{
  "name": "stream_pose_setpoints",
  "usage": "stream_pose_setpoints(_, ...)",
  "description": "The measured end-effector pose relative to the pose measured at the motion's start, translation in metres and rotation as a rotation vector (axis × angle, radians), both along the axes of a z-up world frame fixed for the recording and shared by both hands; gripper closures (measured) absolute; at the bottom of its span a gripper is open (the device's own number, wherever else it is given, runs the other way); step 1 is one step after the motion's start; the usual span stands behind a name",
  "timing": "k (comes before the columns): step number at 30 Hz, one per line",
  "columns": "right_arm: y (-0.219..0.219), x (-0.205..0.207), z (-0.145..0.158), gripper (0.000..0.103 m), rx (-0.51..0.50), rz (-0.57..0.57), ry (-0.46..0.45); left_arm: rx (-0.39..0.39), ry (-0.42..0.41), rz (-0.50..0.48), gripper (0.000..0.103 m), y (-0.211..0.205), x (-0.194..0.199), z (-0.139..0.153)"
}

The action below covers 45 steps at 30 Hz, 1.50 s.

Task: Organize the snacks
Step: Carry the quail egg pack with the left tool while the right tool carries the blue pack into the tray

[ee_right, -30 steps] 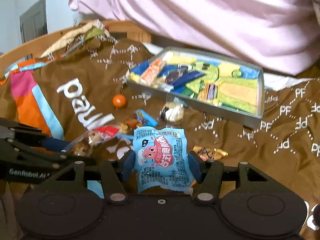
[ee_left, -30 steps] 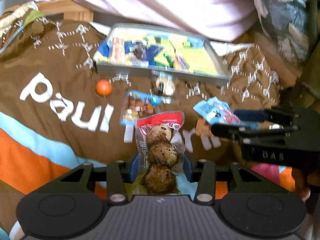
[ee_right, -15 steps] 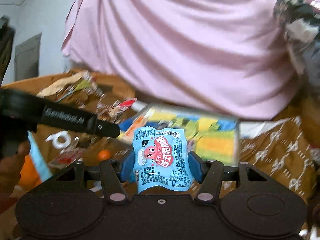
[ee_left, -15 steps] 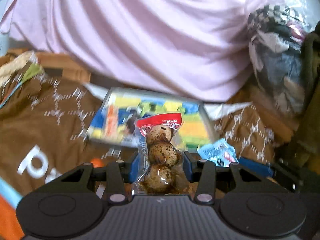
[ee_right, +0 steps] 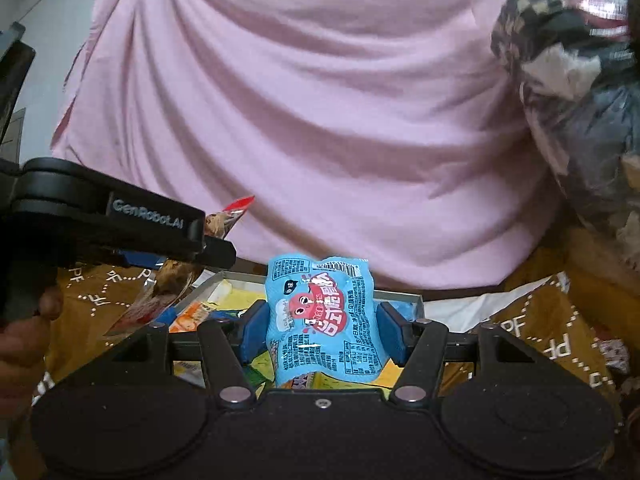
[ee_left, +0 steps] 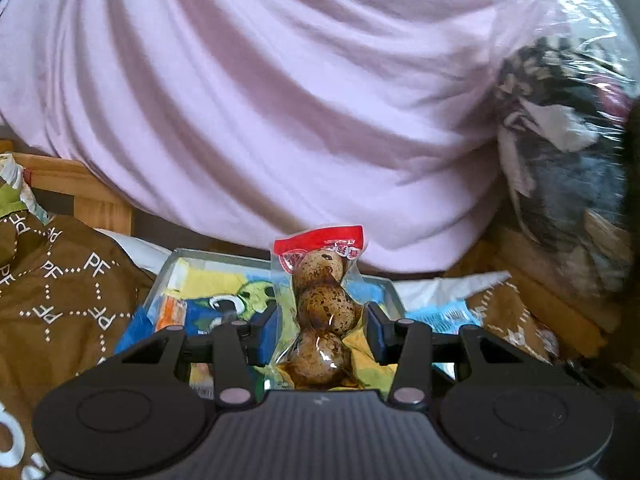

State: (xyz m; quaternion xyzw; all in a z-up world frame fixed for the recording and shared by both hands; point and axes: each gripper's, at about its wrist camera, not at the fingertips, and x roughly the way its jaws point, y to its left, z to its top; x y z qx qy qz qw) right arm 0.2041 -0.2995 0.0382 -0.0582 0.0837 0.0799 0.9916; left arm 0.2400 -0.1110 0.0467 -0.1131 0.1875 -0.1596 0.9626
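two held packets: egg pack [ee_left: 320, 312], blue pouch [ee_right: 324, 320]

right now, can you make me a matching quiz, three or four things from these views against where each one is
Things:
1. egg pack
2. blue packet
3. tray
4. pink cloth

Places:
a. behind the tray, filling the upper view
b. in the right gripper
c. on the brown cloth, below both grippers
d. in the left gripper

Pairs: 1-d, 2-b, 3-c, 4-a
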Motion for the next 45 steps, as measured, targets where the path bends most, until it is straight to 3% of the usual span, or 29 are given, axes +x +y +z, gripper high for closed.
stream_pose_setpoints(7,-0.007,0.042,-0.012,0.042,0.014,-0.009,0.004,0.023,0.035,0.056,0.055,-0.018,0.052,-0.018)
stream_pose_setpoints(11,-0.013,0.068,-0.024,0.042,0.083,-0.005,0.082,0.0,0.12,0.072,0.055,-0.022,0.079,-0.032)
stream_pose_setpoints(14,-0.013,0.084,-0.035,0.042,0.062,-0.019,0.118,0.011,0.171,0.069,0.055,-0.025,0.093,-0.043)
stream_pose_setpoints(21,-0.018,0.111,-0.052,0.042,0.098,-0.053,0.213,0.099,0.2,0.075,0.055,-0.036,0.111,-0.065)
stream_pose_setpoints(29,-0.02,0.123,-0.068,0.041,0.071,-0.084,0.271,0.173,0.22,0.086,0.054,-0.044,0.125,-0.082)
stream_pose_setpoints(41,-0.022,0.134,-0.079,0.039,0.055,-0.111,0.339,0.251,0.265,0.096,0.052,-0.055,0.129,-0.107)
stream_pose_setpoints(45,-0.022,0.133,-0.079,0.038,0.051,-0.104,0.341,0.252,0.273,0.097,0.046,-0.056,0.128,-0.106)
